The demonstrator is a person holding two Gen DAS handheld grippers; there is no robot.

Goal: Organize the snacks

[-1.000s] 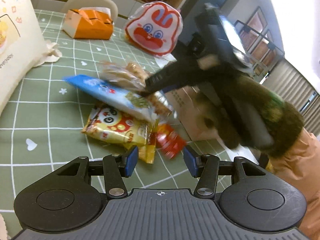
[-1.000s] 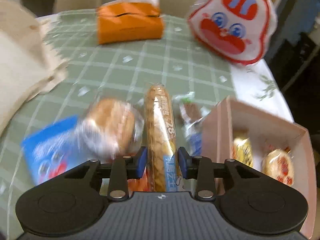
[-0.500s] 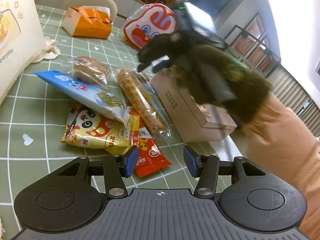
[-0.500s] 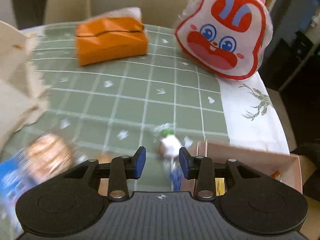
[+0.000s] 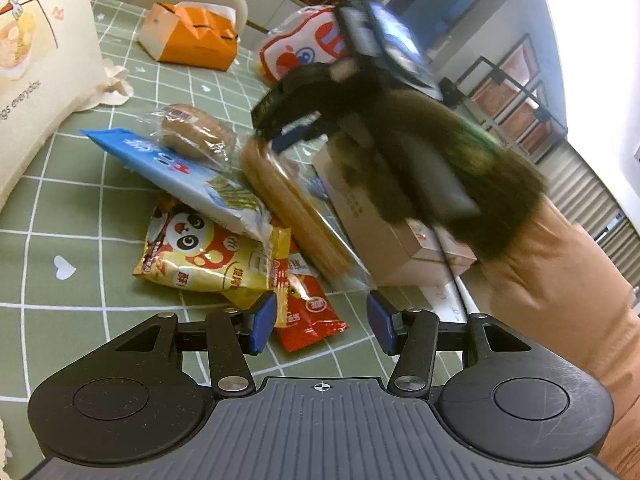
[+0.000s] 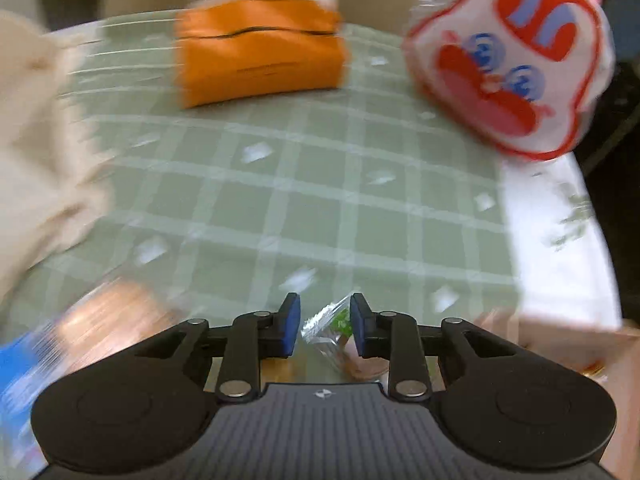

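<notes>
A pile of snacks lies on the green checked tablecloth [image 5: 60, 208]: a yellow panda bag [image 5: 208, 256], a blue packet [image 5: 176, 176], a wrapped round bun [image 5: 196, 132], a long biscuit-stick pack [image 5: 296, 208] and a red sachet [image 5: 308, 312]. A pink cardboard box [image 5: 384, 236] stands right of the pile. My left gripper [image 5: 322, 320] is open and empty, just in front of the red sachet. My right gripper [image 6: 325, 330] is open, hovering over the far end of the pile, with a small clear-wrapped snack [image 6: 334, 330] lying between its fingers; that view is motion-blurred.
An orange tissue box [image 5: 192, 36] and a white-and-red rabbit-face bag [image 6: 516, 64] stand at the far side. A cream printed tote bag [image 5: 36, 60] stands on the left. The right hand and gripper body [image 5: 400, 128] hang over the box. Chairs stand behind the table.
My right gripper has let go of the long biscuit-stick pack, swung away, then dropped back over the pile's far end. The left gripper has stayed open and edged closer to the pile.
</notes>
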